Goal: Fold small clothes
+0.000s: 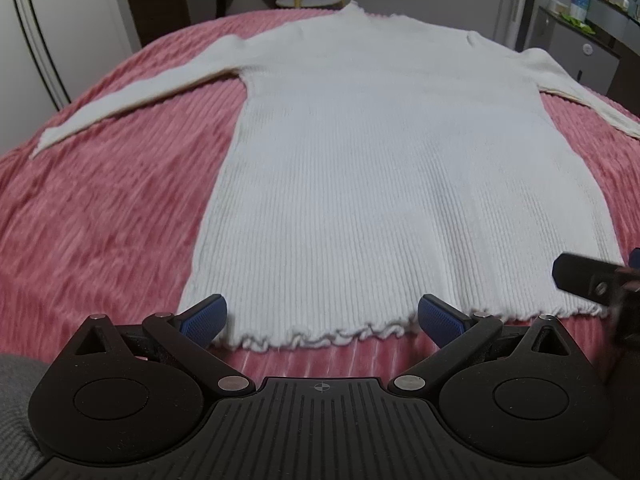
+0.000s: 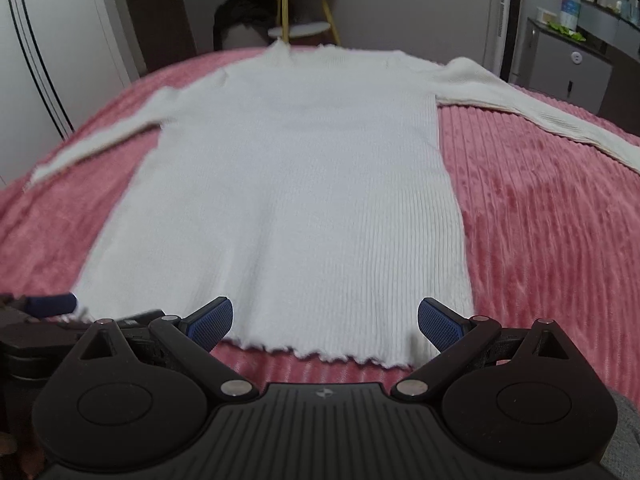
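At near edge, left gripper [image 1: 322,320]: jaws spread wide, empty, straddling left part of ruffled hem.
Right gripper [image 2: 325,320]: jaws spread wide, empty, over right part of hem.
Sweater [image 1: 384,168]: white ribbed knit, flat on pink bedspread [image 1: 112,200], hem nearest, collar farthest.
Sleeves: both splayed outward.
Beyond bed: yellow-legged stool [image 2: 304,24], grey cabinet [image 2: 568,64].

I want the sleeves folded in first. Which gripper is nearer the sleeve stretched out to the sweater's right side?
Right. The right gripper sits at the hem's right half, that sleeve on its side; the left gripper sits further left.
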Demonstrator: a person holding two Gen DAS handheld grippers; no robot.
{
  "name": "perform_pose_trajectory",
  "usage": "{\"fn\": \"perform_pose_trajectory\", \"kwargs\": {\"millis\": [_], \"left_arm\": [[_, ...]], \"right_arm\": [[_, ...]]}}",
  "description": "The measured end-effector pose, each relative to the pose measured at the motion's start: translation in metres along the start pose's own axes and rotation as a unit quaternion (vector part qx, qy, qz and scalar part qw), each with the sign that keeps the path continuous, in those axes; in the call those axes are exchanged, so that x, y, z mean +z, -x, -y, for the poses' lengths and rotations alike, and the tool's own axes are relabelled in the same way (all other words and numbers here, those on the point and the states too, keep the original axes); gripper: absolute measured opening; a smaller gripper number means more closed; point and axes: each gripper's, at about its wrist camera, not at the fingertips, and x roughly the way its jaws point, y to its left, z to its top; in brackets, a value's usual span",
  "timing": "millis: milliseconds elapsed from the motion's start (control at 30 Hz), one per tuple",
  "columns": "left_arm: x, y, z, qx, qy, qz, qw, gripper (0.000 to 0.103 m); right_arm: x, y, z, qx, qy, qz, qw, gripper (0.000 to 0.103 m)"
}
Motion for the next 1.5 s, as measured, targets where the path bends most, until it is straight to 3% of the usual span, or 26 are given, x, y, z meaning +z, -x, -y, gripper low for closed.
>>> {"fn": "perform_pose_trajectory", "kwargs": {"millis": [200, 300, 367, 500, 667, 800, 933, 1067, 1133, 1200, 1300, 1367, 1433, 1500], "left_arm": [[0.011, 0.001, 0.003, -0.007, -0.007, 0.004, 0.9999, 0.103], [0.027, 0.005, 0.005, -0.007, -0.014, 0.026, 0.9995, 0.103], [0.043, 0.004, 0.007, -0.007, -0.013, 0.042, 0.999, 0.103], [0.079, -0.015, 0.012, -0.002, -0.002, 0.058, 0.9983, 0.103], [0.108, -0.056, 0.017, 0.021, 0.002, 0.06, 0.998, 0.103], [0.12, -0.092, 0.017, 0.033, 0.012, 0.034, 0.9988, 0.103], [0.125, -0.112, 0.015, 0.043, 0.01, 0.021, 0.9988, 0.103], [0.126, -0.12, 0.014, 0.04, 0.016, 0.023, 0.9988, 0.103], [0.125, -0.122, 0.013, 0.037, 0.015, 0.024, 0.9989, 0.103], [0.124, -0.122, 0.013, 0.033, 0.014, 0.025, 0.999, 0.103], [0.123, -0.123, 0.008, 0.019, 0.025, 0.023, 0.9992, 0.103], [0.124, -0.124, 0.004, 0.009, 0.031, 0.02, 0.9993, 0.103], [0.124, -0.123, 0.001, 0.004, 0.035, 0.019, 0.9992, 0.103], [0.126, -0.123, 0.0, 0.001, 0.039, 0.018, 0.9991, 0.103]], "right_arm": [[0.008, 0.005, 0.031, 0.083, -0.082, 0.023, 0.993, 0.099], [0.016, 0.009, 0.058, 0.131, -0.126, 0.05, 0.982, 0.099], [0.025, 0.016, 0.089, 0.145, -0.164, 0.091, 0.972, 0.099], [0.044, 0.018, 0.178, 0.102, -0.265, 0.149, 0.947, 0.099], [0.049, 0.001, 0.299, 0.017, -0.384, 0.195, 0.902, 0.095], [0.042, -0.026, 0.377, -0.036, -0.467, 0.194, 0.862, 0.052], [0.038, -0.049, 0.427, -0.045, -0.527, 0.194, 0.826, 0.042], [0.04, -0.07, 0.458, -0.051, -0.556, 0.217, 0.801, 0.037], [0.045, -0.079, 0.465, -0.049, -0.555, 0.225, 0.799, 0.033], [0.053, -0.084, 0.472, -0.06, -0.546, 0.221, 0.806, 0.028], [0.065, -0.09, 0.473, -0.081, -0.533, 0.211, 0.815, 0.007], [0.075, -0.087, 0.473, -0.092, -0.526, 0.204, 0.821, 0.007], [0.089, -0.078, 0.461, -0.115, -0.493, 0.21, 0.837, 0.006], [0.108, -0.066, 0.437, -0.129, -0.438, 0.219, 0.862, 0.006]]}}
